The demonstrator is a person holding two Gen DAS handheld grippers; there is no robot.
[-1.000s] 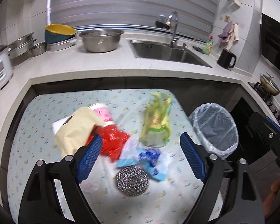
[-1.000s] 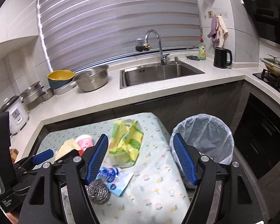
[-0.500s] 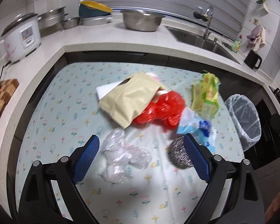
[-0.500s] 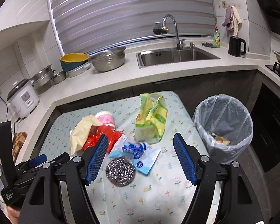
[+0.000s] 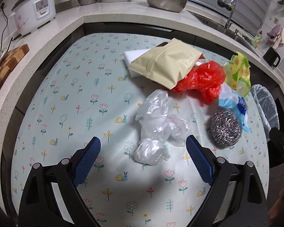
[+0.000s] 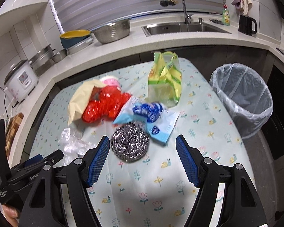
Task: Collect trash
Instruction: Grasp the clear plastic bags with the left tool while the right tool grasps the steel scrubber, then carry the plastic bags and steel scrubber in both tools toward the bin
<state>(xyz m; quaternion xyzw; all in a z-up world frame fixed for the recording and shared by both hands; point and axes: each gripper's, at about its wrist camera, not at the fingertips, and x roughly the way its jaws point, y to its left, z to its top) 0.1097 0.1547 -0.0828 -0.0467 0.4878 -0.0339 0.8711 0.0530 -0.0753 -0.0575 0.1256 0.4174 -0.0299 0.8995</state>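
Both jaws apart and empty: the left hand-held gripper (image 5: 143, 152) hangs over crumpled clear plastic (image 5: 155, 130), the right hand-held gripper (image 6: 143, 158) over a steel scourer (image 6: 130, 143) on the table (image 6: 198, 132).

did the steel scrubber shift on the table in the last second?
No. The steel scrubber lies against the blue wrapper, same as before; only the cameras moved closer.

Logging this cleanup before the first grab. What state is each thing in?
left gripper: jaws open, holding nothing
right gripper: jaws open, holding nothing
clear plastic wrap: crumpled, on table
steel scourer: on table, untouched
red bag: crumpled
beige pouch: lying flat
bin: lined, open
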